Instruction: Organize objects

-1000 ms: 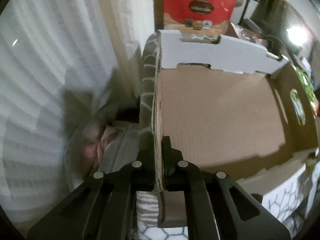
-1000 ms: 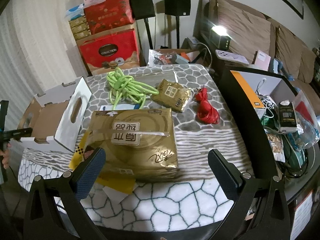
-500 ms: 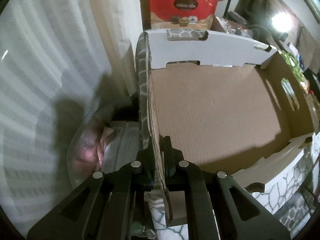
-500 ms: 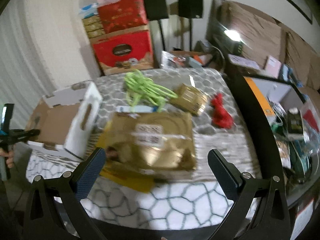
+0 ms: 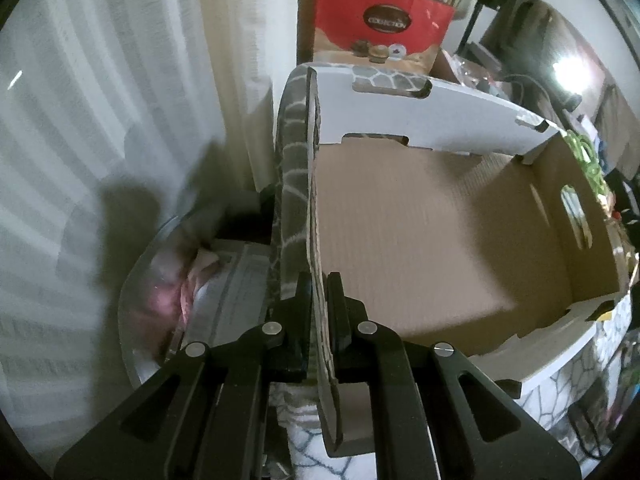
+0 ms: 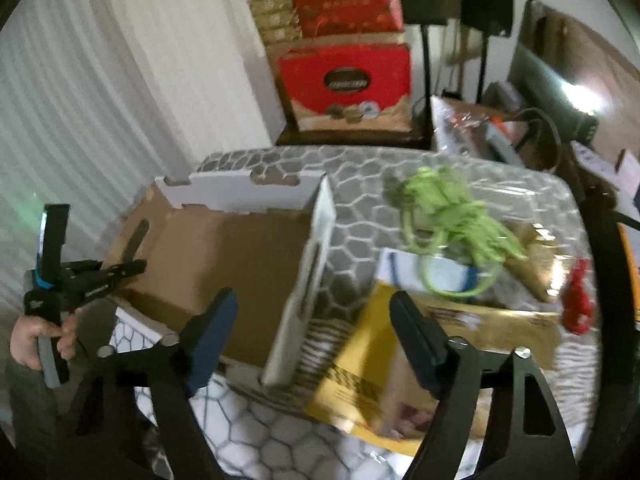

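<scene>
Cardboard box (image 5: 432,240): left hand-held gripper (image 5: 319,300) pinching its left wall; right hand-held gripper (image 6: 314,332) hovering spread above its right wall, beside gold package (image 6: 440,344).

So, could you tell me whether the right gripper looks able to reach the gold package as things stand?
Probably yes. The right gripper is open and empty, and the gold package lies uncovered just ahead on the table, beside the cardboard box.
</scene>
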`<action>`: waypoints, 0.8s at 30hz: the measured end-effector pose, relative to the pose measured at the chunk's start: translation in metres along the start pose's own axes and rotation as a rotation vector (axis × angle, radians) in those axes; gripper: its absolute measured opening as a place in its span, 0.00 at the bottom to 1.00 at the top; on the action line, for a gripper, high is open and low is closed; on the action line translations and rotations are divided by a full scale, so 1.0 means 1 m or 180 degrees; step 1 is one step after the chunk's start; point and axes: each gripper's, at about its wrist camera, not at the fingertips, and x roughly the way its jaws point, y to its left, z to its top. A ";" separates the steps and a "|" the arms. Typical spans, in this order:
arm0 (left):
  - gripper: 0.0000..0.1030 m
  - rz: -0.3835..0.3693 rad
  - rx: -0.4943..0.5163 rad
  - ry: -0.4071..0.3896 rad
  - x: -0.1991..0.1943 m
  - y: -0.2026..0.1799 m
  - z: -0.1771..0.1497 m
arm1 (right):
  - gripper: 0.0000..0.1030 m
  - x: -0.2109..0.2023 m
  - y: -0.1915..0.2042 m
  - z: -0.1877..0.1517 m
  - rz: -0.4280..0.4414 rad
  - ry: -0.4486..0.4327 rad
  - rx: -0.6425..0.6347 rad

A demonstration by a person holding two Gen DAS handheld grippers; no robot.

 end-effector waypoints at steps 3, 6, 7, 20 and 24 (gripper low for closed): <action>0.07 -0.0023 -0.0050 -0.0003 0.002 0.002 0.001 | 0.65 0.023 0.004 0.003 -0.0034 0.0182 0.0020; 0.07 -0.0030 -0.0084 -0.0016 0.003 0.003 -0.001 | 0.55 0.040 0.003 0.000 -0.0080 0.0348 0.0079; 0.07 -0.0028 -0.0085 -0.0020 0.003 0.003 0.000 | 0.52 0.045 0.002 -0.003 -0.0084 0.0397 0.0094; 0.09 -0.0008 -0.0033 -0.0015 -0.008 -0.022 -0.020 | 0.21 0.038 0.005 -0.029 0.0036 0.0716 -0.0028; 0.10 0.0006 0.0014 -0.0028 -0.012 -0.036 -0.029 | 0.21 0.025 0.000 -0.046 0.0003 0.0730 -0.0086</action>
